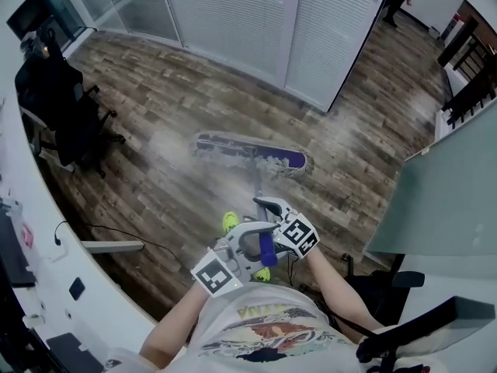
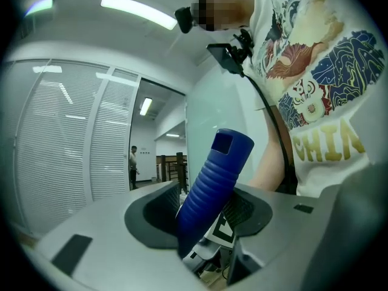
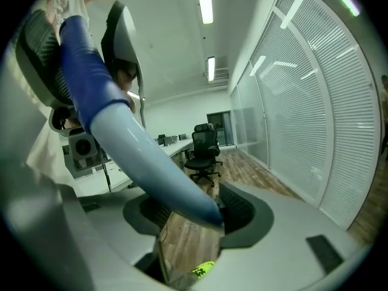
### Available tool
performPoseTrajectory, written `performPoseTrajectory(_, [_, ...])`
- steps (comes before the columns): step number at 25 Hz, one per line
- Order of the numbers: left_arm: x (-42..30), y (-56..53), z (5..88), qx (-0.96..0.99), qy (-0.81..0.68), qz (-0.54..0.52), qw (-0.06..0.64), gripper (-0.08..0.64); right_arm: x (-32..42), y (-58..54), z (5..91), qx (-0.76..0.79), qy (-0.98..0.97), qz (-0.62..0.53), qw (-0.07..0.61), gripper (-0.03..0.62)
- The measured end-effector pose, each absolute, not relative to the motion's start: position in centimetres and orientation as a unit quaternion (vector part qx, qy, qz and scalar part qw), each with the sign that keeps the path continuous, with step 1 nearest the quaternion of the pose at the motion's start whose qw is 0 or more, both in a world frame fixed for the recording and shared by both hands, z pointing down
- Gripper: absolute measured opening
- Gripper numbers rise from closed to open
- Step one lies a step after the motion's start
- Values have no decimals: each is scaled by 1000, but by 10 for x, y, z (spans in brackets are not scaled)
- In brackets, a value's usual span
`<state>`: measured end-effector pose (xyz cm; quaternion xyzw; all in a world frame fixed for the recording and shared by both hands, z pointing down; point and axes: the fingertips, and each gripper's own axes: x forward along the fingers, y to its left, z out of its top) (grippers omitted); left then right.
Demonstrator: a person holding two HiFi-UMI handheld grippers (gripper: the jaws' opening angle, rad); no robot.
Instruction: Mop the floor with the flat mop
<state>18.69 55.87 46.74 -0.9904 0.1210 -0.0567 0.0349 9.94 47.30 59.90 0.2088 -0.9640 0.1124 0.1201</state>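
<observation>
Between the jaws of the left tool (image 2: 205,211) stands the blue ribbed plastic grip (image 2: 215,174) at the top of the flat mop (image 1: 233,148). The jaws stand fairly wide yet press on the grip from both sides, and it leans to the right in the left gripper view. Just ahead along the handle, the right tool (image 3: 191,214) is clamped the same way on the pale blue pole (image 3: 139,144), which crosses its jaws on a slant. From the head view both tools sit close together in front of the person's white printed shirt (image 1: 256,332), the right one farther out. The thin pole runs down from them to the long purple-and-white mop head (image 1: 256,156), which lies flat on the brown wood-plank floor (image 1: 178,99), crosswise to the person. One yellow-green shoe (image 1: 231,221) shows beside the pole. A black office chair (image 1: 66,111) stands well off to the left, by a curved white worktop (image 1: 46,231).
</observation>
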Motion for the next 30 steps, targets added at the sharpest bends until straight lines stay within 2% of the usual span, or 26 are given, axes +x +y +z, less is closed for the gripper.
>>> performPoseTrajectory(18, [66, 300, 464, -996, 80, -19, 43, 195, -10, 206, 605, 258, -948, 101, 156, 209])
performPoseTrajectory(30, [73, 129, 475, -996, 74, -20, 39, 205, 0, 31, 613, 281, -943, 102, 150, 209])
